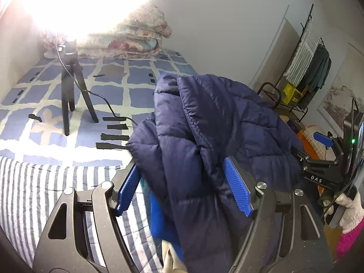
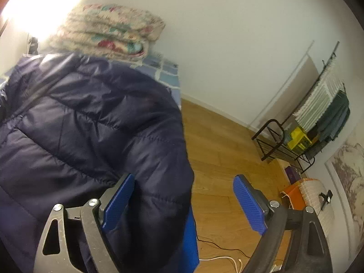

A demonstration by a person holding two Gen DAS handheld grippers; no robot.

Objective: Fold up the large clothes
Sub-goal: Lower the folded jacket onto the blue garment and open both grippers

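Blue ribbed fingers (image 1: 237,187) of the left tool (image 1: 184,186) occupy the bottom of the left wrist view, set fairly wide, with a thick bunch of the navy padded jacket (image 1: 204,136) draped between them. Whether the pads actually pinch the fabric cannot be told. In the right wrist view, the right tool (image 2: 184,204) is seen spread wide; the jacket (image 2: 91,125) lies against the left pad only, and bare wooden floor (image 2: 223,141) is visible in the gap, so nothing is clamped there.

The jacket is held up in a heap above the near edge of the bed (image 1: 68,95), filling the centre of the left view and the left half of the right view. No flat spread, no smoothed panel and no finished fold is shown. The task is therefore judged to be at an early stage: laying out, sleeve folds and body folds all remain to be done.

A tripod (image 1: 72,86) and a folded quilt (image 1: 127,38) are located at the upper left.
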